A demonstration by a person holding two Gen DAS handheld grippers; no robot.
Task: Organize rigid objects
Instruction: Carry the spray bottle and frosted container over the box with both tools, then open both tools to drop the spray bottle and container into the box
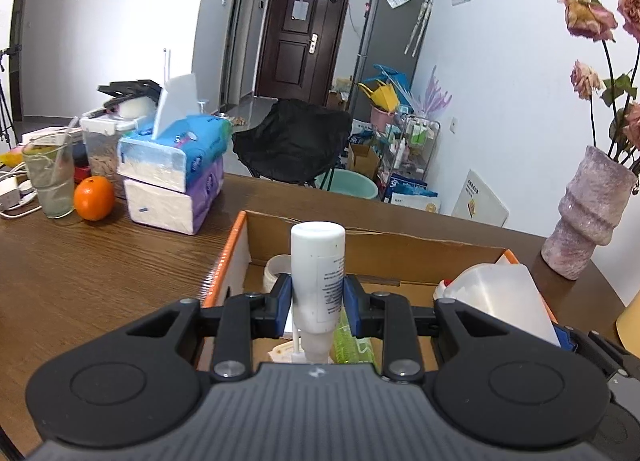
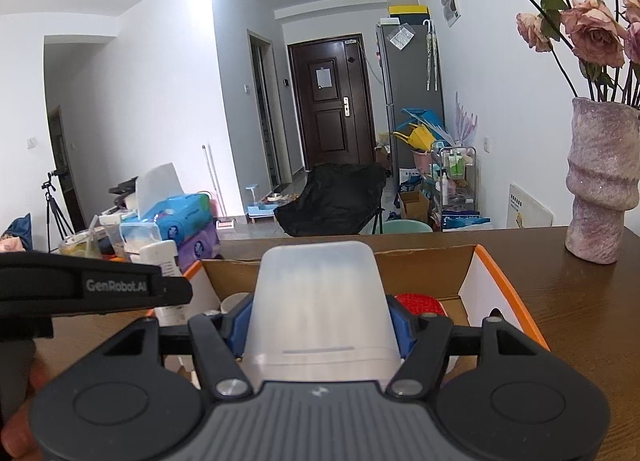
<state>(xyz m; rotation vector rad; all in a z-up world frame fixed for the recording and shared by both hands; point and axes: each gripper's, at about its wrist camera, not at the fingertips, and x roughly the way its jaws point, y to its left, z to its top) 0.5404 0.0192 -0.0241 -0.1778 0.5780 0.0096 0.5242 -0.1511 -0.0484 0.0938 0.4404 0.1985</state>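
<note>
Bottles held over a cardboard box (image 1: 236, 257) on the table (image 1: 100, 273): the left hand-held gripper (image 1: 318, 309) clamps a white bottle (image 1: 318, 261), long axis upright, cap end down; the right hand-held gripper (image 2: 320, 325) grips a translucent container (image 2: 320, 301), standing upright above the box's right half.

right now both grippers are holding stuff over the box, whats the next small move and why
Probably lower both into the cardboard box and release. The left gripper clamps the white bottle, the right gripper clamps the translucent container, and both already hang over the open box, with free floor showing below.
</note>
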